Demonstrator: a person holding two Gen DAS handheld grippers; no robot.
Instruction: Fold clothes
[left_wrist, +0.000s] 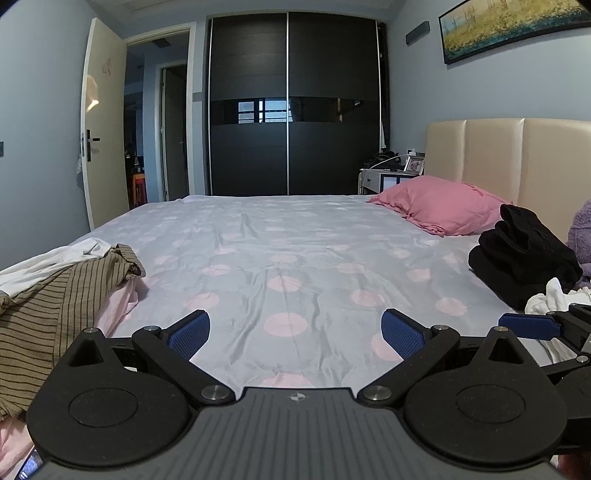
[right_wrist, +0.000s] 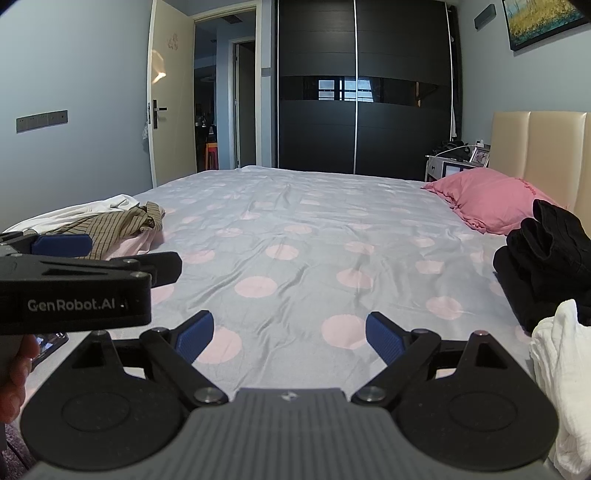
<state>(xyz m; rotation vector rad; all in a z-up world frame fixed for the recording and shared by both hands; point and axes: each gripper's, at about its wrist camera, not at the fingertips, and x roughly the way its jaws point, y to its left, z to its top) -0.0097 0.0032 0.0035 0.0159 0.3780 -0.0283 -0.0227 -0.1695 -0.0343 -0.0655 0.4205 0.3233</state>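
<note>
The striped garment (left_wrist: 55, 306) is cut off by the left edge of the left wrist view, the white cloth (right_wrist: 565, 376) by the right edge of the right wrist view, the painting (left_wrist: 513, 27) by the top corner, and the bedside clutter (left_wrist: 391, 160) is rendered too small to be identified.

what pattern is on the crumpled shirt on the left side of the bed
Thin dark stripes on a tan-brown cloth: the striped shirt shows best in the left wrist view.

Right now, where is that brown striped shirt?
The brown striped shirt lies crumpled at the left edge of the bed in both views, on top of a pale pink garment with a white garment just behind it.
</note>
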